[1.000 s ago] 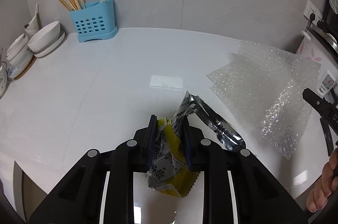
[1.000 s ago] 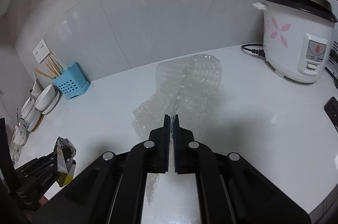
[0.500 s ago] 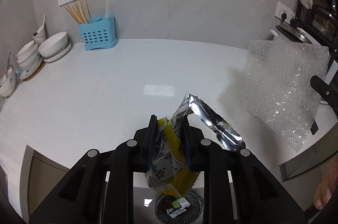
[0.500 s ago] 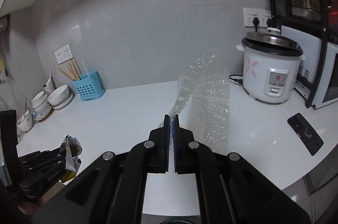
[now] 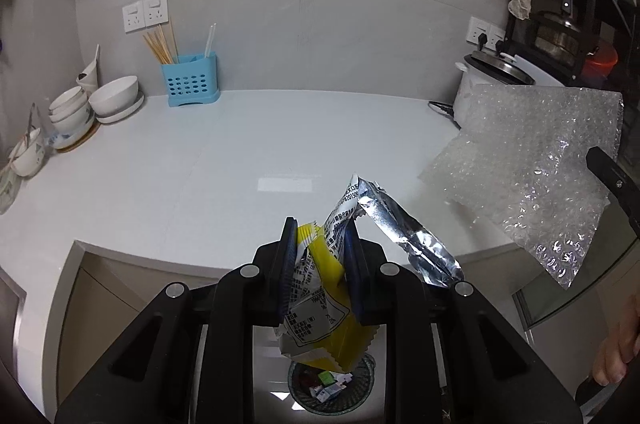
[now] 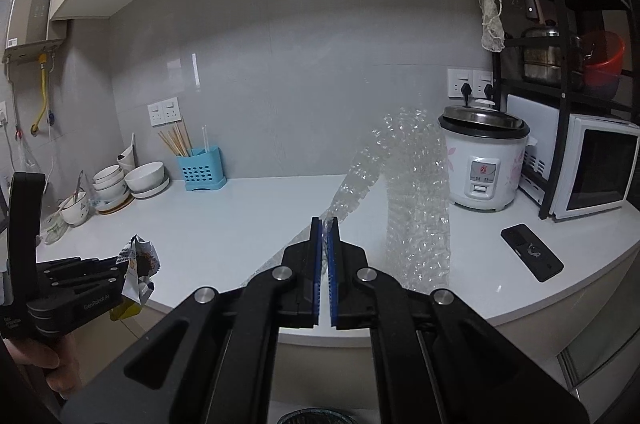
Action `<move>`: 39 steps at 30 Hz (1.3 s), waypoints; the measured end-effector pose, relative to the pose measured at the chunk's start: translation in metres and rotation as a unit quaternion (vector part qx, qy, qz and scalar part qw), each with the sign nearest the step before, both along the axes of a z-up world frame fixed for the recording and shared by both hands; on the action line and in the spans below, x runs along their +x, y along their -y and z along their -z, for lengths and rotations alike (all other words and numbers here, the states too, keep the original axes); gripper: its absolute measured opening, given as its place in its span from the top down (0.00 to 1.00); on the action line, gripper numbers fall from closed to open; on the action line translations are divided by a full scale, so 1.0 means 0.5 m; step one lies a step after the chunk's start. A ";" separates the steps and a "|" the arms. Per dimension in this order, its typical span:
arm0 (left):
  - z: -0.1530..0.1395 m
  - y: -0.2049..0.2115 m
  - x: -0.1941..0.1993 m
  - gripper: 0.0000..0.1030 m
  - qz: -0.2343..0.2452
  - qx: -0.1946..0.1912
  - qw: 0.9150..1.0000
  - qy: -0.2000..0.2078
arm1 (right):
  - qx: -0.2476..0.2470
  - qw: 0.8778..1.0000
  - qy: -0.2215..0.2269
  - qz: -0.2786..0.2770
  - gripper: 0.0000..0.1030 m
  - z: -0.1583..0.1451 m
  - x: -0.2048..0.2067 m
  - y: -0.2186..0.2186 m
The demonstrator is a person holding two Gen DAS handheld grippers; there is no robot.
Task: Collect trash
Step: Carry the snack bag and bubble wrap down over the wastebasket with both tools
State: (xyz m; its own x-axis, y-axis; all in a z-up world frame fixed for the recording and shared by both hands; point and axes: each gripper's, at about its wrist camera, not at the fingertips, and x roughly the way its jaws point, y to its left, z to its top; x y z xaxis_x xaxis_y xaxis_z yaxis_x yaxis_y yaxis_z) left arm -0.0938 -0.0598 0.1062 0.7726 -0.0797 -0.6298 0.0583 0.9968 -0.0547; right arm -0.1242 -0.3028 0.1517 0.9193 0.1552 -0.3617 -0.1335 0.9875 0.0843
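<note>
Left tongs [image 5: 320, 264]: closed on a yellow snack wrapper [image 5: 320, 304], crumpled, its silver foil inner side [image 5: 408, 244] flaring up and to the right of the pads. Wrapper is held in the air off the front edge of the white bench [image 5: 200, 176], directly above a round wastebasket [image 5: 360, 388] on the floor, in which small cartons and scraps lie.

Right tongs [image 6: 325, 264]: pressed fully together on the edge of a clear bubble wrap sheet [image 6: 416, 204]. Sheet is lifted clear of the bench and hangs in a loose fold in front of the white rice cooker [image 6: 484, 164]; the dark rim of the basket [image 6: 316, 416] shows below the tongs.

On bench, untouched: blue utensil holder [image 6: 202, 170] with chopsticks, stacked white bowls [image 6: 146, 178], black phone [image 6: 532, 252], white microwave [image 6: 596, 168] under a black rack [image 6: 560, 24].

A person's fingers [image 5: 616, 348] show at the right edge of the left view.
</note>
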 end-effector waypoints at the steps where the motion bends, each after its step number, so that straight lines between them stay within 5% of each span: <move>1: 0.001 0.000 -0.020 0.78 0.008 -0.006 1.000 -0.002 | 0.001 1.000 0.000 -0.003 0.98 0.001 -0.020 0.002; 9: 0.040 0.005 -0.162 0.78 0.038 -0.021 0.999 -0.002 | 0.014 0.999 -0.014 -0.028 0.98 0.055 -0.165 0.017; 19: 0.152 -0.003 -0.243 0.78 0.040 -0.023 0.999 -0.012 | 0.019 0.997 -0.045 -0.052 0.98 0.183 -0.260 0.012; 39: 0.525 -0.029 -0.166 0.78 0.024 -0.048 0.992 -0.116 | 0.032 0.985 -0.164 -0.051 0.98 0.506 -0.223 -0.032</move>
State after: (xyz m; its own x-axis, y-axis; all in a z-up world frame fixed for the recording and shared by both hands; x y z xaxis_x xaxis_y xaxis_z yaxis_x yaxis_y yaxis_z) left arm -0.1770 -0.0454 -0.1565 0.6020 -0.1814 -0.7776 0.0808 0.9827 -0.1667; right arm -0.2359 -0.2865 -0.1012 0.7336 0.2725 -0.6225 -0.1862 0.9616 0.2015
